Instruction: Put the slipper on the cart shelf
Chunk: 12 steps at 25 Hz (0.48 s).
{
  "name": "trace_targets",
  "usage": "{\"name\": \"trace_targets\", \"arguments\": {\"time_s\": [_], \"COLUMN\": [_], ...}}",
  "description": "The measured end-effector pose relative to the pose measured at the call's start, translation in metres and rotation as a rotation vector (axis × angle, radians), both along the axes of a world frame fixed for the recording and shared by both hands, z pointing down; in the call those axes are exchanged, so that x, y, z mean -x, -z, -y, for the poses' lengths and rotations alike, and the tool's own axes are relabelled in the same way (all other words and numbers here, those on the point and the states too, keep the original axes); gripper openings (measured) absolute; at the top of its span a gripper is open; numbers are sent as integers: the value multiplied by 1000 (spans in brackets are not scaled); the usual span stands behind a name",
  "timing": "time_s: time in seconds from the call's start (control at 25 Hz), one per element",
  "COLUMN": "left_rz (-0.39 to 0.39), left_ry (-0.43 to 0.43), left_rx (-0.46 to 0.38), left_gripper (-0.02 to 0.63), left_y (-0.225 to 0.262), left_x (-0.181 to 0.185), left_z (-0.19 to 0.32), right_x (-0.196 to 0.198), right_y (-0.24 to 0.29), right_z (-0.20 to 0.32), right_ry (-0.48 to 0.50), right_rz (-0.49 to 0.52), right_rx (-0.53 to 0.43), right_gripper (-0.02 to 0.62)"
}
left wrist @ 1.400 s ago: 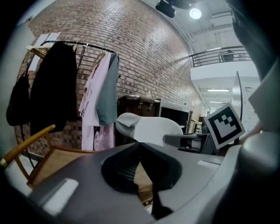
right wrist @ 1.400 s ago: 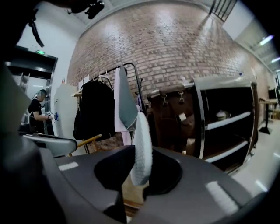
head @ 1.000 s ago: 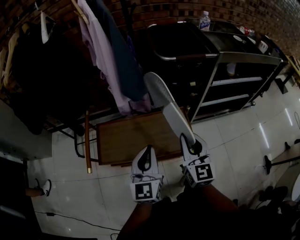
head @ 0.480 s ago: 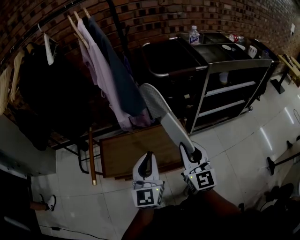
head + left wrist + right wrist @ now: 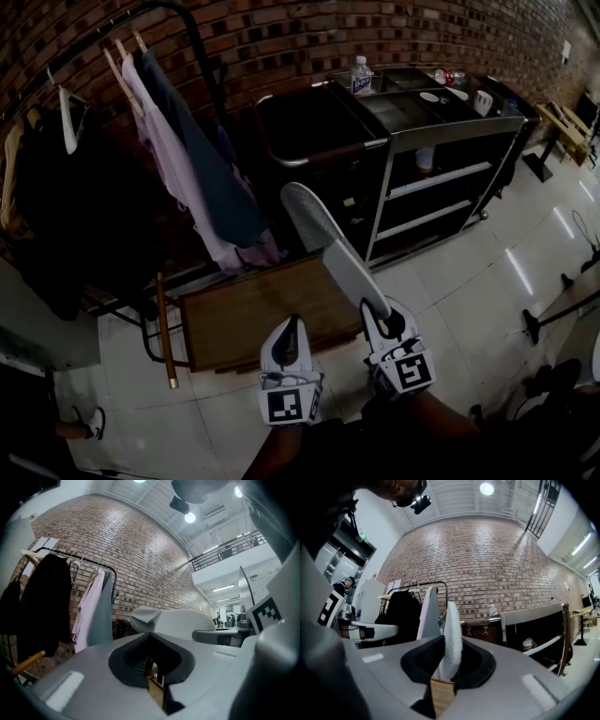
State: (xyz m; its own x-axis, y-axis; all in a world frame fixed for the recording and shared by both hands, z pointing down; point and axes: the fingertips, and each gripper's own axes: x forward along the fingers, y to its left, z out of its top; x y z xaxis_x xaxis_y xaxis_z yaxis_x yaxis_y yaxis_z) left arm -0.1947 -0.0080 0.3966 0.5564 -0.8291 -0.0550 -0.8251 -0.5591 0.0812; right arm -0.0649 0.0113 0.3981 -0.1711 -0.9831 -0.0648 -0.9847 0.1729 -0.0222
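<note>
A long white slipper (image 5: 330,246) sticks up and away from my right gripper (image 5: 381,314), whose jaws are shut on its near end. In the right gripper view the slipper (image 5: 451,639) stands edge-on between the jaws. It hangs in the air over a low wooden table (image 5: 253,314), short of the black cart (image 5: 441,159). The cart's shelves (image 5: 439,180) face me at the upper right. My left gripper (image 5: 289,330) is beside the right one, jaws together with nothing in them. The slipper (image 5: 176,623) also shows in the left gripper view, off to the right.
A clothes rack (image 5: 141,141) with hanging shirts and dark coats stands to the left against a brick wall. A water bottle (image 5: 361,75) and small items sit on the cart's top. A wooden stick (image 5: 161,323) leans beside the low table. White tiled floor (image 5: 487,272) lies to the right.
The view has shifted: the cart and rack now sit lower and more to the left in the head view. Both grippers keep their places, the slipper still held up.
</note>
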Motion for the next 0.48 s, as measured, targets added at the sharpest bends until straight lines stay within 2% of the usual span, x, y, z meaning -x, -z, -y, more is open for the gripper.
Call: {"name": "trace_targets", "arguments": {"time_s": [0.2, 0.48], "left_rz": [38, 40], "left_ry": [-23, -16], "left_rx": [15, 22], "left_gripper": [17, 17], "left_y": [-13, -14], "left_x": [-46, -145], "left_z": [8, 50], "right_x": [-65, -200], "right_y": [-21, -66], "right_z": [-14, -7], "right_ry": [-38, -130], "right_rz": [42, 36], "right_rx": [63, 197], "right_gripper": [71, 69]}}
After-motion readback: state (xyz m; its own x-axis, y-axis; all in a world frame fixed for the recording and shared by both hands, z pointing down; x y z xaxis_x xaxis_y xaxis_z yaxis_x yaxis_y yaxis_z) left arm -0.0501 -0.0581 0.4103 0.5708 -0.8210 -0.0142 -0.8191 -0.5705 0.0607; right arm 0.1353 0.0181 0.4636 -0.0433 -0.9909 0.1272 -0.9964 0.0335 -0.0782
